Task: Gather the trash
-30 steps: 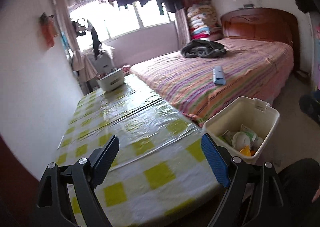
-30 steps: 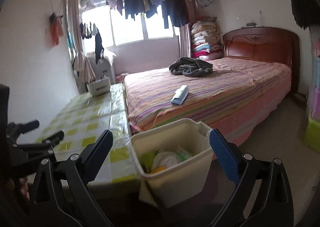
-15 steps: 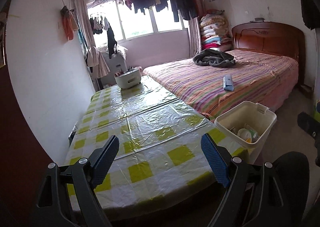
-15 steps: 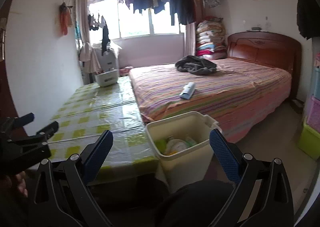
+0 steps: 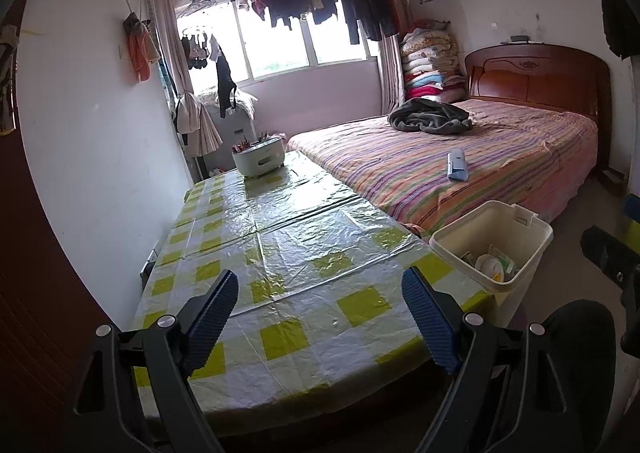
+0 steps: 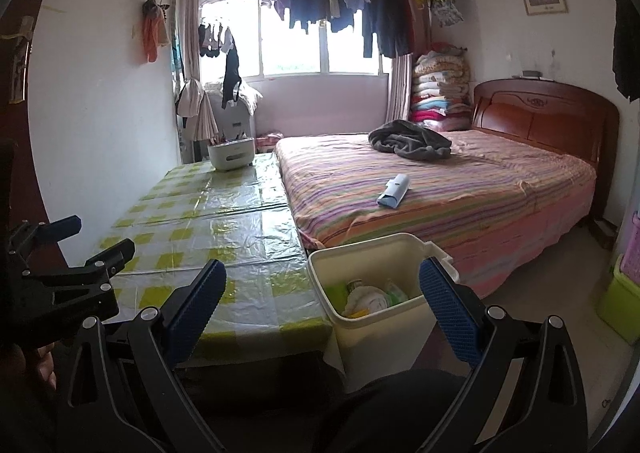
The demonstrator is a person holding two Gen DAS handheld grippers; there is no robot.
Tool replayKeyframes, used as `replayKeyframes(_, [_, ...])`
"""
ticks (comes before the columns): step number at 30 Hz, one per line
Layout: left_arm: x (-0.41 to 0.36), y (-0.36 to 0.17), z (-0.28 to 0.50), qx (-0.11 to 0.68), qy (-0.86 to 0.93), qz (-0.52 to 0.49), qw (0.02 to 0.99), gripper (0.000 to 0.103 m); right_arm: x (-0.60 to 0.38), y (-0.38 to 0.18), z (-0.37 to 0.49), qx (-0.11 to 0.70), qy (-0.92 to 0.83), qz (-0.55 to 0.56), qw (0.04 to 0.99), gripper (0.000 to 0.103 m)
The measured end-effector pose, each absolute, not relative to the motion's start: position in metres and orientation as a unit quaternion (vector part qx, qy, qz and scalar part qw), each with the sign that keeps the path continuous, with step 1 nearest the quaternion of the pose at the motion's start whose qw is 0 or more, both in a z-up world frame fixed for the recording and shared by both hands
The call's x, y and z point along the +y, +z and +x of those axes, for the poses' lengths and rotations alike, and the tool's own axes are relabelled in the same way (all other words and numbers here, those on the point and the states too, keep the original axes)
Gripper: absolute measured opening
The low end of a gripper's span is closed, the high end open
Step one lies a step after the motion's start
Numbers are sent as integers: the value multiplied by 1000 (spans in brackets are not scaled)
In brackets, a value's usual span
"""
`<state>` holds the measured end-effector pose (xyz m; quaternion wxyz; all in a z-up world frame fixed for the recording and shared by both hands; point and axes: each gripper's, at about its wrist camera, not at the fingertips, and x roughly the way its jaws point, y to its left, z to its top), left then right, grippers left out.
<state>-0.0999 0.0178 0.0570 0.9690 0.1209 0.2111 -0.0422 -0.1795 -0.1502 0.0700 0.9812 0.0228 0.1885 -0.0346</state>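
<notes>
A cream plastic bin stands on the floor at the near right corner of the table, with crumpled paper and wrappers inside. My left gripper hangs open over the table's near end, holding nothing. My right gripper is open and empty too, held back from the bin, which shows between its fingers. The left gripper also shows at the left edge of the right wrist view. A light blue packet lies on the bed.
The table carries a yellow-checked plastic cover and a white holder of pens at its far end. A striped bed runs along its right side with a dark garment. Green crate at the right wall.
Both grippers have drawn back and up from the table and bin, so more of the room shows. Both stayed open and empty.
</notes>
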Motion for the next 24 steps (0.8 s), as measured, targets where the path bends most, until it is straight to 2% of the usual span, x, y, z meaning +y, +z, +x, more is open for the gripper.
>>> replayKeyframes(24, [16, 31, -40, 267, -44, 140, 952, 82, -167, 36, -95, 228, -38, 52, 972, 96])
